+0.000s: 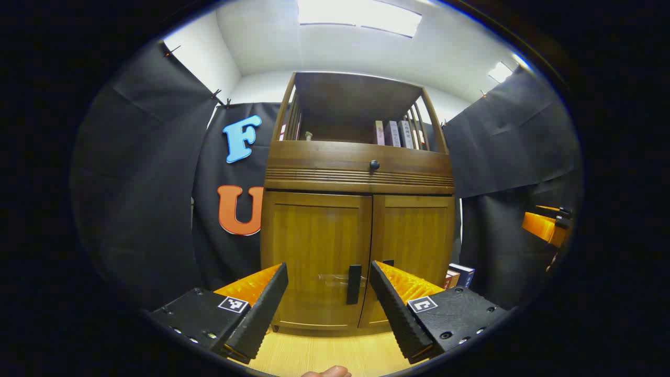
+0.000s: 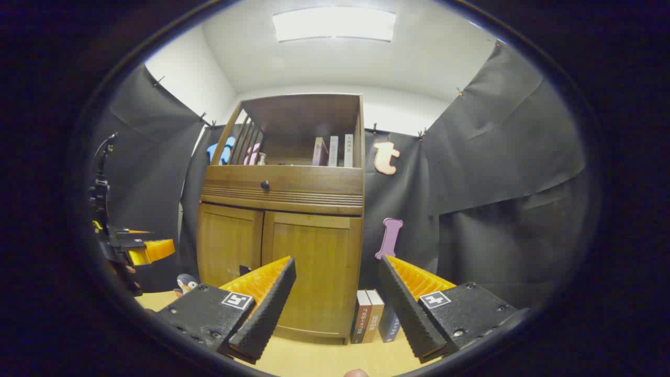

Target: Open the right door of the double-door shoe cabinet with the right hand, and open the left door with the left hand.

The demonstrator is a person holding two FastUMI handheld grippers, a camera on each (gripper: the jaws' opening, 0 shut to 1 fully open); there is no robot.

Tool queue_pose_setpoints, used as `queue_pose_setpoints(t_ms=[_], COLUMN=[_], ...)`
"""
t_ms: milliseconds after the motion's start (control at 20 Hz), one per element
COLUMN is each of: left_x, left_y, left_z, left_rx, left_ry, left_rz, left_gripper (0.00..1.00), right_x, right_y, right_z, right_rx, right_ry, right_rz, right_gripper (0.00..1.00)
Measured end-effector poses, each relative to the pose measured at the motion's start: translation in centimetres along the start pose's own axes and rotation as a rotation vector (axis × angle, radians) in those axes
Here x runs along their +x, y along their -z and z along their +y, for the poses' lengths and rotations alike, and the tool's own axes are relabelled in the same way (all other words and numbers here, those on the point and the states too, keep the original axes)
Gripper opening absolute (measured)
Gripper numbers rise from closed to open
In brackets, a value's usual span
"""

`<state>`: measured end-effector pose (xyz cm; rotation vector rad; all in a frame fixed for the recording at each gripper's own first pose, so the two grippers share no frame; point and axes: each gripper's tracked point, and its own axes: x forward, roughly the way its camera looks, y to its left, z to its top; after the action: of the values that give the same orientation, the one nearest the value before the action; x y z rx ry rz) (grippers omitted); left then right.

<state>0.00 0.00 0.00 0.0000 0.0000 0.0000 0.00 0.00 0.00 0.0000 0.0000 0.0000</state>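
Nothing is opened yet: both doors of the shoe cabinet (image 1: 358, 230) at frame centre sit flush. The left gripper (image 1: 328, 298) and right gripper (image 2: 336, 293) hang spread, empty, short of the handles (image 1: 354, 284).

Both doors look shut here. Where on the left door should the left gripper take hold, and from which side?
Grip the vertical bar handle low on the left door, beside the centre seam. Come straight in from the front with the open left gripper and fingers either side of the bar. It stands upright, so a sideways pinch should suit.
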Motion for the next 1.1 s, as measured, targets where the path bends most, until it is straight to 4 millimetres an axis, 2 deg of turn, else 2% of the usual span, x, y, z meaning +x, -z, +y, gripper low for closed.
queue_pose_setpoints(t_ms=[50, 100, 250, 350, 450, 500, 600, 650, 750, 800, 900, 1100], left_x=[0.0, 0.1, 0.4, 0.5, 0.5, 0.6, 0.8, 0.9, 1.5, 2.0, 2.6, 3.5], left_y=[-0.1, -0.3, -1.0, -1.2, -1.4, -1.3, -1.4, -1.5, -1.3, -1.2, -0.7, 0.1], left_z=[-0.7, -0.9, -1.5, -1.4, -0.8, -0.8, -0.6, -0.4, -0.2, -0.1, 0.1, 1.2], left_rx=[0.014, 0.03, 0.049, 0.051, 0.063, 0.066, 0.054, 0.042, 0.016, -0.008, -0.049, 0.018], left_ry=[0.009, 0.008, 0.001, -0.009, -0.025, -0.028, -0.023, -0.02, -0.009, 0.003, 0.02, -0.016], left_rz=[-0.003, -0.006, -0.023, -0.026, -0.018, -0.012, 0.004, 0.014, 0.04, 0.06, 0.098, 0.094], left_gripper=[1.0, 0.95, 0.95, 1.0, 0.96, 1.0, 1.0, 0.96, 0.96, 1.0, 0.97, 0.95], right_x=[0.2, 0.3, 0.8, 1.1, 1.4, 1.5, 2.1, 2.4, 2.9, 3.1, 3.5, 4.5], right_y=[0.3, 0.4, 1.0, 1.0, 1.0, 1.1, 1.1, 1.1, 1.2, 1.0, 1.0, 2.1], right_z=[0.1, 0.3, 0.5, 0.6, 0.7, 0.8, 0.7, 0.9, 1.5, 1.8, 2.6, 4.6], right_rx=[0.0, 0.001, 0.007, 0.017, 0.029, 0.03, 0.026, 0.027, 0.028, 0.024, 0.011, -0.023], right_ry=[-0.003, -0.007, -0.018, -0.028, -0.035, -0.039, -0.028, -0.023, -0.025, -0.025, -0.035, -0.069], right_rz=[0.002, 0.004, 0.015, 0.018, 0.015, 0.016, 0.025, 0.032, 0.051, 0.055, 0.059, 0.068], right_gripper=[1.0, 1.0, 1.0, 1.0, 1.0, 1.0, 1.0, 1.0, 1.0, 1.0, 1.0, 1.0])
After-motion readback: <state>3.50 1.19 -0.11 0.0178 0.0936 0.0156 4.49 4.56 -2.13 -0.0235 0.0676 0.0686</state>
